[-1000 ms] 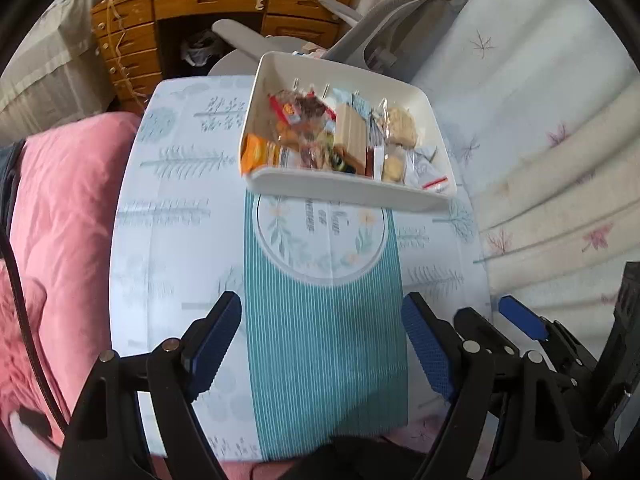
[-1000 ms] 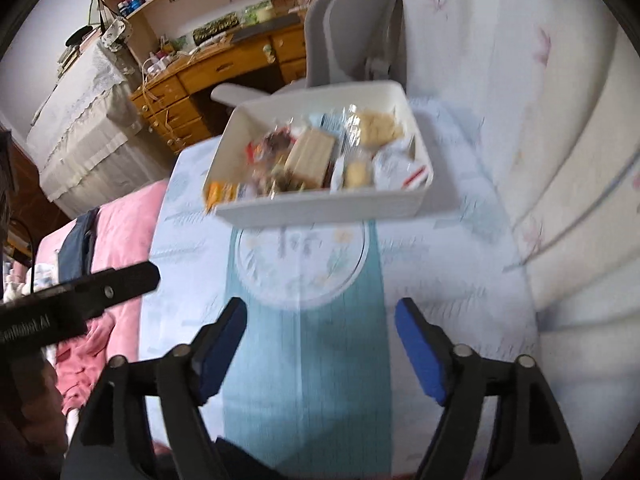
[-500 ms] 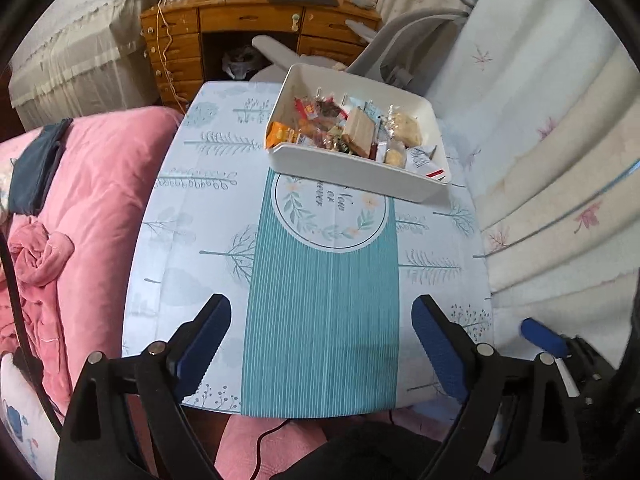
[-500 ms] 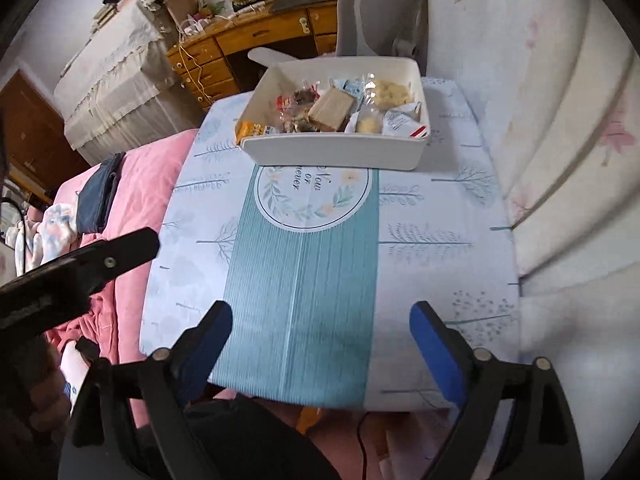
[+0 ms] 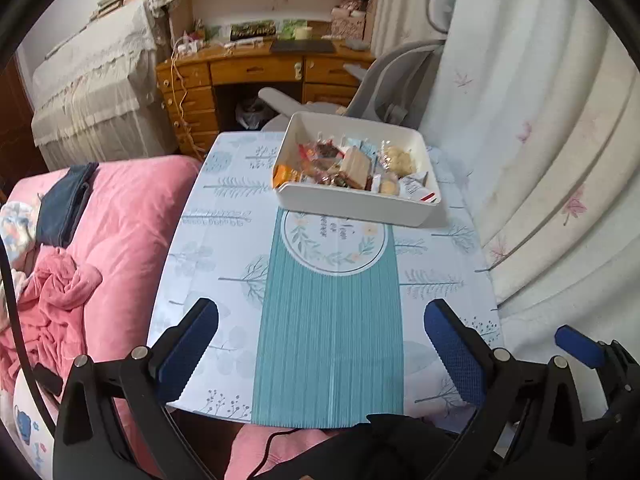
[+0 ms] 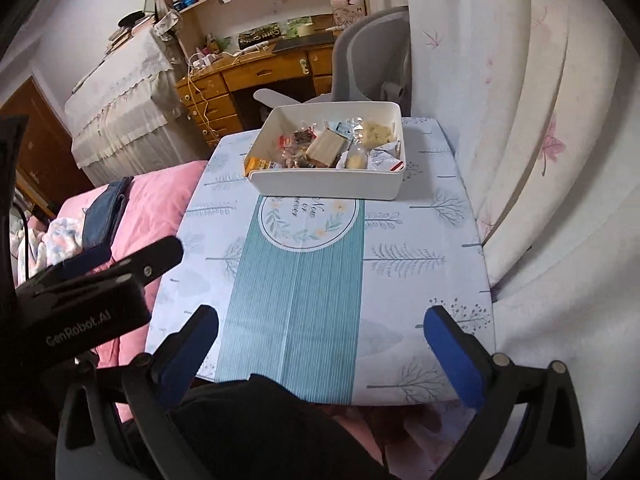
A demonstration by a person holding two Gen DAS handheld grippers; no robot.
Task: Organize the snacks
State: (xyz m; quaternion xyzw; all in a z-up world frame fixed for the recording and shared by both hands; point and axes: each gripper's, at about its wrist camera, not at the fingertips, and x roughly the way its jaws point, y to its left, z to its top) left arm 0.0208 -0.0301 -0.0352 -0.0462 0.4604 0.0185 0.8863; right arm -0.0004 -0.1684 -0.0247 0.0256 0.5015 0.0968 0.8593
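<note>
A white rectangular bin (image 5: 352,202) (image 6: 328,186) stands at the far end of the small table (image 5: 224,248) (image 6: 424,240). It holds several wrapped snacks (image 5: 356,164) (image 6: 326,146), among them an orange pack (image 5: 286,174) at its left end. My left gripper (image 5: 320,354) is open and empty, held above the table's near edge, well short of the bin. My right gripper (image 6: 320,354) is open and empty, also over the near edge. The left gripper's body (image 6: 80,304) shows at the left of the right wrist view.
A pink quilt with clothes (image 5: 100,248) lies left of the table. A floral curtain (image 5: 552,140) hangs along the right. A grey chair (image 5: 384,80) and a wooden desk (image 5: 256,76) stand behind the bin.
Both grippers have pulled back and up from the bin, which now looks smaller and farther. More of the room and the table's near edge show. Both stay open.
</note>
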